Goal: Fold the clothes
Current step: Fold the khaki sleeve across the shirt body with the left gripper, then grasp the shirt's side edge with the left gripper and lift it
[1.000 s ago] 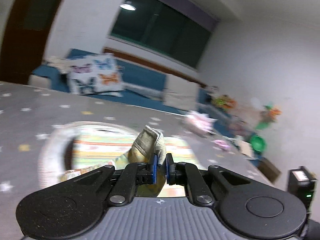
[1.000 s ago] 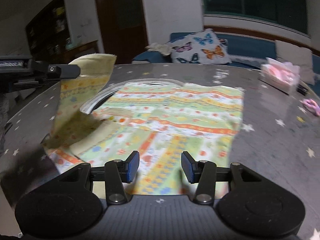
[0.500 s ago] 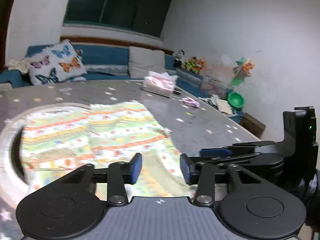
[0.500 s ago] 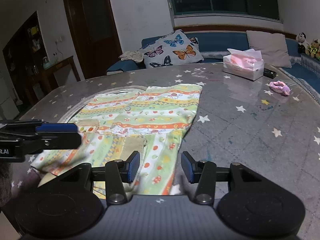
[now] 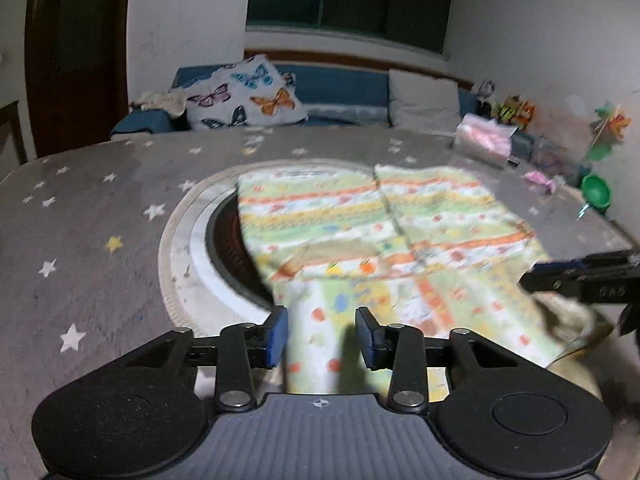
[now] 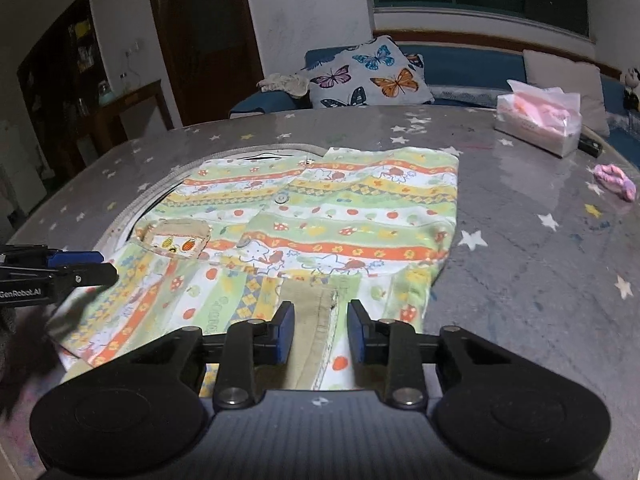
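Note:
A small patterned shirt [image 6: 320, 216] in green, yellow and orange stripes lies flat on the grey star-print table [image 6: 540, 280], with a sleeve folded in over its near part. A beige pocket [image 6: 178, 238] shows at its left. My right gripper [image 6: 320, 330] is open just above the shirt's near hem, with a beige cuff band between its fingers, untouched. My left gripper [image 5: 322, 334] is open over the shirt's [image 5: 380, 232] near left edge and holds nothing. Each gripper shows at the edge of the other's view.
The shirt partly covers a round recessed ring [image 5: 208, 240] in the table. A tissue pack [image 6: 540, 118] and a pink scrunchie [image 6: 614, 180] lie at the far right. A sofa with a butterfly cushion [image 6: 368, 74] stands behind the table.
One second ago my left gripper was shut on a lifted sleeve; it let go and opened, and the sleeve now lies folded on the shirt. Both grippers have drawn back toward the near hem.

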### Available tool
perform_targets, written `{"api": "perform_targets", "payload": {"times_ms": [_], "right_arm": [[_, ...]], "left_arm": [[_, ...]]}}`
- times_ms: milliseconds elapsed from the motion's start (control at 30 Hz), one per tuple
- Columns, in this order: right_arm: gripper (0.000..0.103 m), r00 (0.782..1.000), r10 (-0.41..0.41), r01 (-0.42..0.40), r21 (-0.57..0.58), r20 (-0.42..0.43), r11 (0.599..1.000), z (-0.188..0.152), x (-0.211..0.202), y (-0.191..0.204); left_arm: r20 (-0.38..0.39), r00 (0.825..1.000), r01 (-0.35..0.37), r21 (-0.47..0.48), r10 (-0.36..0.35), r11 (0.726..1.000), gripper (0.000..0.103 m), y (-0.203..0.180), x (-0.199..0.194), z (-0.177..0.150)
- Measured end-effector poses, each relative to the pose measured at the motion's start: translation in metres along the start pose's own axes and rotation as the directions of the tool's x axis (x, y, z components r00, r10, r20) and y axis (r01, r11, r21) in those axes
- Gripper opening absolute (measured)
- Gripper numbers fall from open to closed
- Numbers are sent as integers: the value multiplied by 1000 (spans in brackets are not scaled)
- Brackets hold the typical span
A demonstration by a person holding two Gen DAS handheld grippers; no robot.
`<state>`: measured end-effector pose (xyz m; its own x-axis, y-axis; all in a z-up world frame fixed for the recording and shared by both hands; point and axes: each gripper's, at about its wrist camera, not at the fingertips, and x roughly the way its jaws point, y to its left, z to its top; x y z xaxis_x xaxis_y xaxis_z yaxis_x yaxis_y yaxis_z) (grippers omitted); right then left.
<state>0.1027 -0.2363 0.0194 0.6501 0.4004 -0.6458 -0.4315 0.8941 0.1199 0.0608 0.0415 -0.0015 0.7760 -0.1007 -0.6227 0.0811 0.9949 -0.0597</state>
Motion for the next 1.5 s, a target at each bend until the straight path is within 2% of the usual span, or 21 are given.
{"api": "perform_targets", "payload": {"times_ms": [100, 200, 300, 333, 400, 500, 600, 833, 900, 1000, 1067, 1133, 1167, 1200, 1300, 1400, 1500], "right_arm": [[29, 1000, -14, 14, -27, -9, 1000, 2, 7, 4], [30, 1000, -25, 25, -57, -12, 998, 3, 8, 8], [31, 1000, -1, 1, -97, -5, 995, 2, -6, 14], [35, 1000, 11, -11, -114, -6, 993, 2, -12, 17], [41, 999, 32, -33, -152, -12, 988, 0, -19, 22], [43, 998, 52, -58, -211, -33, 976, -7, -26, 31], [45, 997, 39, -55, -246, -67, 968, -18, -22, 35], [50, 998, 26, -39, -254, -52, 966, -26, -35, 30], [50, 999, 16, -29, -266, -49, 963, -28, -40, 30], [50, 999, 7, -19, -280, -46, 960, -30, -47, 29], [51, 999, 3, -16, -291, -45, 957, -32, -52, 29], [54, 999, 1, -14, -304, -45, 953, -34, -57, 29], [59, 999, 0, -14, -311, -45, 950, -35, -60, 30], [60, 999, -2, -13, -324, -45, 946, -36, -61, 31], [60, 999, 0, -19, -379, -51, 925, -41, -65, 38], [62, 998, 5, -31, -440, -60, 898, -47, -66, 47], [62, 999, 4, -26, -509, -45, 860, -51, -63, 57]], "left_arm": [[5, 999, -55, 64, 54, 996, 38, -4, 11, -3], [15, 997, -75, 103, 74, 992, 40, -2, 6, -2], [34, 997, -78, 148, 73, 986, 39, -6, -4, -1], [43, 997, -77, 176, 71, 981, 40, -8, -9, -2], [66, 996, -79, 257, 64, 963, 50, -16, -20, -7], [89, 995, -79, 387, 47, 919, 59, -30, -34, -20], [94, 995, -61, 496, 16, 866, 67, -43, -46, -35], [128, 990, -44, 679, -59, 733, 74, -73, -58, -65], [135, 987, -37, 709, -84, 704, 74, -81, -57, -70], [134, 983, -10, 728, -127, 686, 74, -91, -52, -71], [133, 978, 12, 731, -160, 683, 69, -96, -50, -71], [122, 973, 48, 726, -197, 686, 57, -100, -48, -69], [115, 971, 65, 719, -211, 691, 47, -101, -47, -68], [107, 969, 81, 709, -221, 700, 36, -102, -46, -66], [97, 966, 119, 653, -238, 748, 19, -99, -44, -52], [91, 963, 154, 587, -253, 795, 12, -94, -42, -38], [95, 961, 173, 527, -260, 832, 11, -89, -40, -19]]}}
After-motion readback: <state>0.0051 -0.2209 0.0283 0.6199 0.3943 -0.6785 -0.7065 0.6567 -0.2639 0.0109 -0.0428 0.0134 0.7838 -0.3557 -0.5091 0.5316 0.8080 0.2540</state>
